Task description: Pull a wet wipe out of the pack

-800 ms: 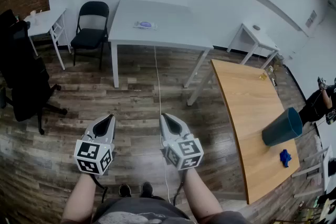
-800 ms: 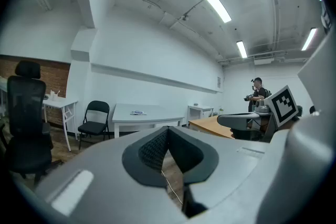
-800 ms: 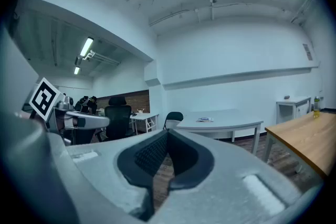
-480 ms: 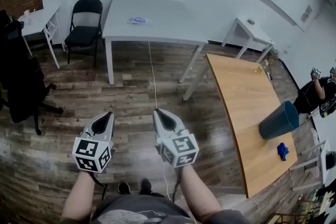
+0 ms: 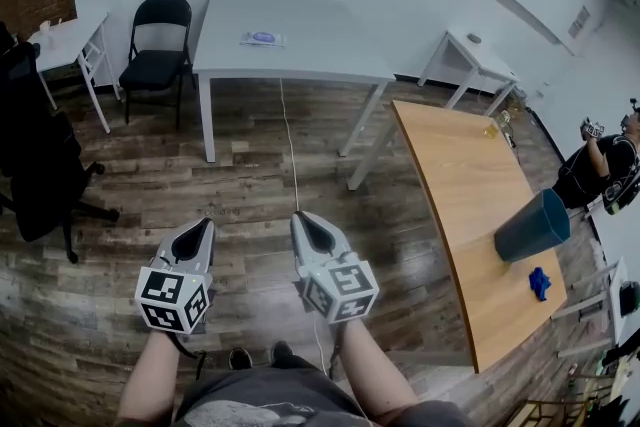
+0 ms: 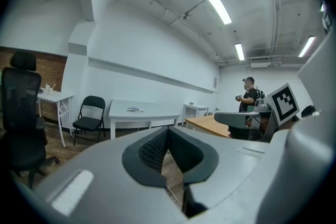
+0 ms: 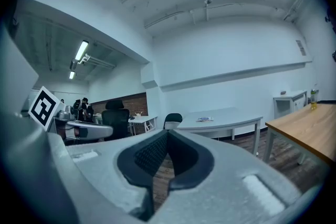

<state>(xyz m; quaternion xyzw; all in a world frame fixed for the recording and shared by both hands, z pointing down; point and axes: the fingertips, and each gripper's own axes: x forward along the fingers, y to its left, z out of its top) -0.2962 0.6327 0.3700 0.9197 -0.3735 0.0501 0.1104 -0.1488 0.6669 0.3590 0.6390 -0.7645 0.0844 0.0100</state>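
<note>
The wet wipe pack [image 5: 262, 38] is a small flat packet lying on the white table [image 5: 300, 55] across the room; it also shows in the left gripper view as the pack [image 6: 134, 109] and in the right gripper view as the pack [image 7: 205, 119]. My left gripper [image 5: 205, 227] and right gripper [image 5: 303, 218] are held side by side over the wooden floor, far short of the table, pointing roughly level toward it. Both are shut with nothing between the jaws, as the left gripper [image 6: 168, 131] and right gripper [image 7: 167, 134] show in their own views.
A black folding chair [image 5: 157, 45] stands left of the white table, and a black office chair [image 5: 30, 145] farther left. A wooden table [image 5: 470, 205] at right carries a teal bin [image 5: 533, 232]. A cable [image 5: 292, 155] runs along the floor. A person [image 5: 610, 165] stands at far right.
The room has slid a little left in the head view. Both grippers stay shut and side by side; the right one has drifted slightly left.
</note>
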